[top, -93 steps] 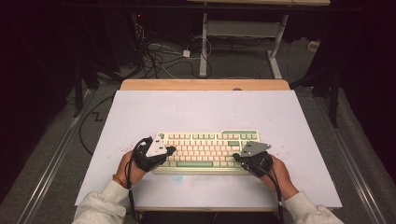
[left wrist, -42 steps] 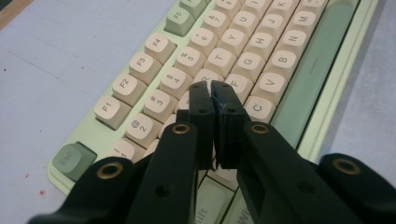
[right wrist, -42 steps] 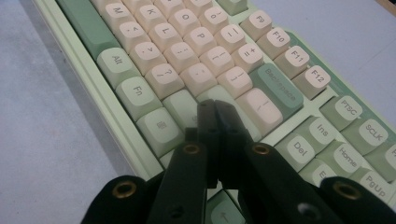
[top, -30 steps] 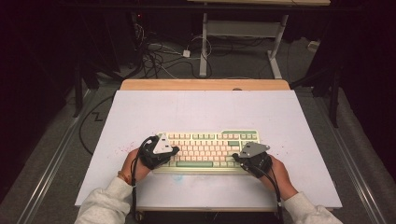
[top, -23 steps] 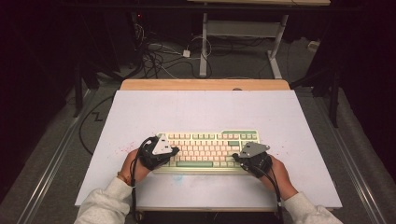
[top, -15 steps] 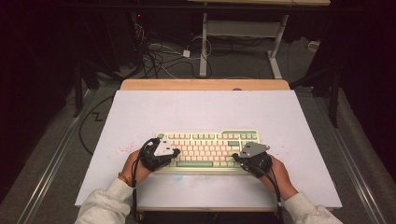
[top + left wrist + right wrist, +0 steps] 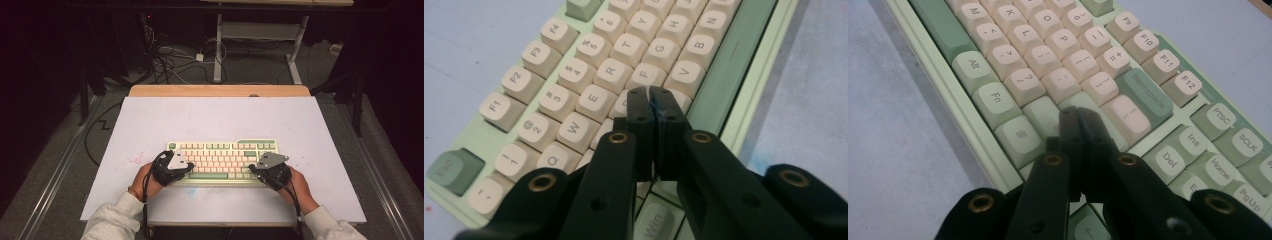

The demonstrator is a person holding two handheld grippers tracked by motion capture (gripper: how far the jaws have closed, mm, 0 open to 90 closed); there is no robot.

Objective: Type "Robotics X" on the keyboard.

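With both pairs of jaws pressed together, the left gripper (image 7: 651,97) sits over the D/C keys and the right gripper (image 7: 1078,117) near Enter on the pale green keyboard with cream keycaps (image 7: 220,159), mid-table near the person (typing, I'd judge). Risk: 2 blunt tips could straddle neighbouring keys, mis-pressing or sliding the board.

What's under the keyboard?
The keyboard lies flat on the white table. Whatever sits beneath it is covered. Both shut grippers, left and right, are over its keys.
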